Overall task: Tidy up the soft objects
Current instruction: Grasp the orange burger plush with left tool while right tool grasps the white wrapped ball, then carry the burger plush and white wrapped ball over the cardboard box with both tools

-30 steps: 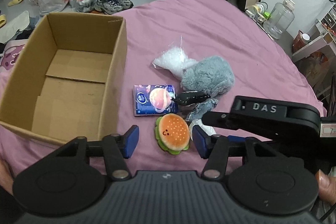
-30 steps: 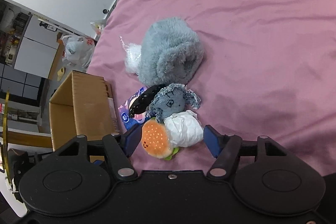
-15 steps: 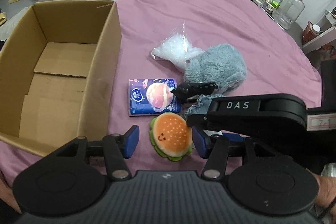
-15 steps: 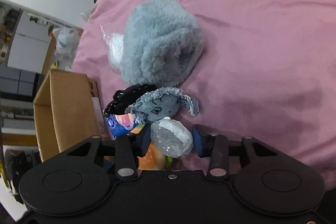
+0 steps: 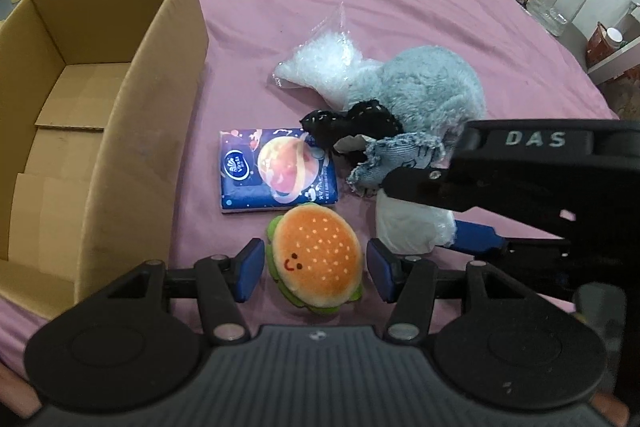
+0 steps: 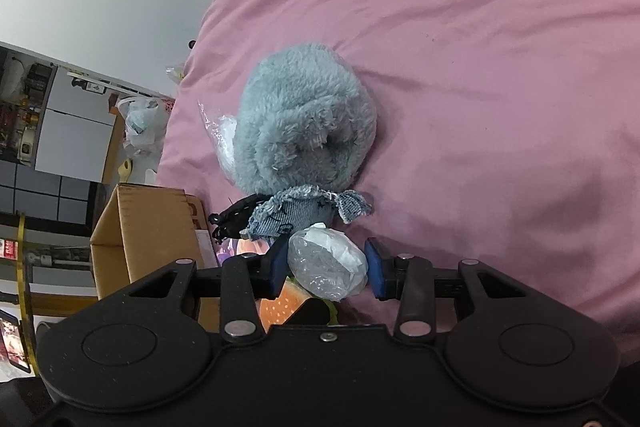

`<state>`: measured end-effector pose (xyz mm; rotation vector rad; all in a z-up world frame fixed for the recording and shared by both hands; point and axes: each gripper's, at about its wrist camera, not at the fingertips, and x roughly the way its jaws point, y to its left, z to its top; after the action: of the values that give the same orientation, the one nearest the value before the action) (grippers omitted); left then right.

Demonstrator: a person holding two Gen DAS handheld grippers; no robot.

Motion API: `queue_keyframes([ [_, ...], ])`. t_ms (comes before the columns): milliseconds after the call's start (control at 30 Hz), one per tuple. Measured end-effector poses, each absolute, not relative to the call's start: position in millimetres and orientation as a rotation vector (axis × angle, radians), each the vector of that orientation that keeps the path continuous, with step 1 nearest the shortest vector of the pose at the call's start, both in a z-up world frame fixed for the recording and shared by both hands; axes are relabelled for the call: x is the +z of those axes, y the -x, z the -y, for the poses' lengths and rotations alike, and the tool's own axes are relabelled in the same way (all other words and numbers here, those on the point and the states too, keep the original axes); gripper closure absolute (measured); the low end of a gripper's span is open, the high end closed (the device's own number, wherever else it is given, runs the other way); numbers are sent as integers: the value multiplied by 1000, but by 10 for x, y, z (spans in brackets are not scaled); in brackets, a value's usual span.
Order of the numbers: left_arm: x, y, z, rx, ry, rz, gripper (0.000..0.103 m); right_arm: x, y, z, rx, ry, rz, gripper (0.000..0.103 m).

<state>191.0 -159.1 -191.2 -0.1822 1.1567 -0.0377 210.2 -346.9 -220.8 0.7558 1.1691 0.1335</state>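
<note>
The white plastic-wrapped bundle (image 6: 327,265) lies on the pink bed (image 6: 500,67), pinched between the blue pads of the right gripper (image 6: 327,269), whose jaws are closed on it. Just beyond it lie a denim plush (image 6: 304,213), a black fabric piece (image 5: 352,121) and a large grey fluffy plush (image 6: 304,119), touching one another. The left gripper (image 5: 315,269) has its jaws open on either side of a burger plush (image 5: 316,261), not touching it. A blue tissue pack (image 5: 276,169) lies just beyond the burger, a clear bag (image 5: 320,61) farther off, and an open cardboard box (image 5: 140,131) stands to the left.
</note>
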Motion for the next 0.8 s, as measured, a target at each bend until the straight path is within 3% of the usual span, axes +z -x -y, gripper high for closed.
queue_keyframes([
  [167,-2027,-1935,1555,-38,219,-1182,49,-2181,-2087,3459,136,-758,-1157,64],
  [267,-2031,-1912,1541,-33,239,-1178,65,-2150,-2070,3449,142,-750,-1149,64],
  [367,-1956,-1878,1554,-39,237,-1167,72,-2101,-2022,3424,165,-762,-1141,64],
  [800,-1427,-1665,1332,-42,293,-1066,72,-1635,-1780,3349,203,-711,-1058,64],
])
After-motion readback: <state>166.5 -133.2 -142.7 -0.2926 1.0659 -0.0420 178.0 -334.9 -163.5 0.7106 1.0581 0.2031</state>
